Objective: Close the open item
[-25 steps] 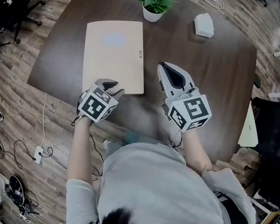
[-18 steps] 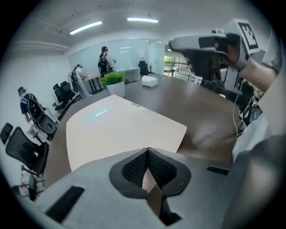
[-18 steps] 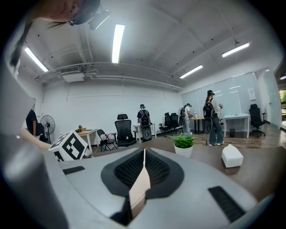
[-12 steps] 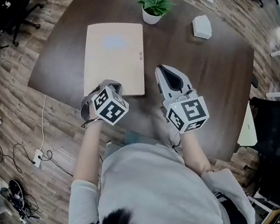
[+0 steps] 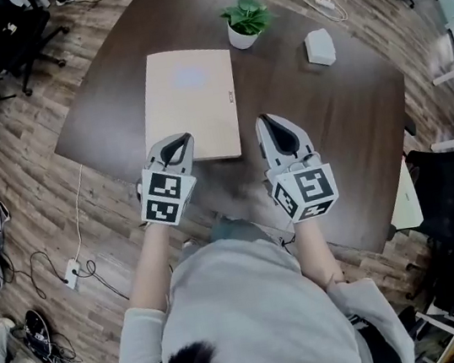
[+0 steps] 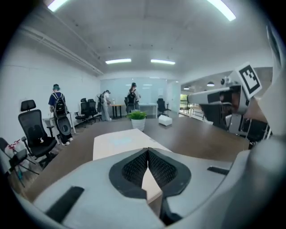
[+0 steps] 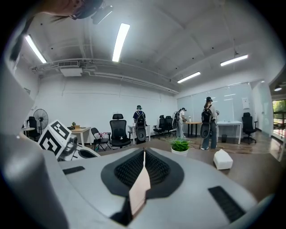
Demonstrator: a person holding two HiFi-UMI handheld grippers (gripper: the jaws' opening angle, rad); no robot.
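Note:
A tan folder (image 5: 189,105) lies flat with its cover down on the dark brown table (image 5: 329,126); it also fills the mid-ground of the left gripper view as the folder (image 6: 117,142). My left gripper (image 5: 176,142) hovers over the folder's near edge, jaws shut with nothing between them, pads meeting at the left gripper (image 6: 148,150). My right gripper (image 5: 273,119) hangs just right of the folder's near right corner, above bare table, also shut and empty, as the right gripper (image 7: 144,152) shows. Both point away from me.
A potted plant (image 5: 246,18) and a white box (image 5: 319,47) stand at the table's far side. A power strip (image 5: 327,1) lies near the far edge. Office chairs (image 5: 7,32) and floor cables (image 5: 77,260) ring the table. People stand far off at desks.
The left gripper, earlier tipped down with open jaws at the folder's near left corner, has shut, risen and levelled out. The right gripper has barely shifted.

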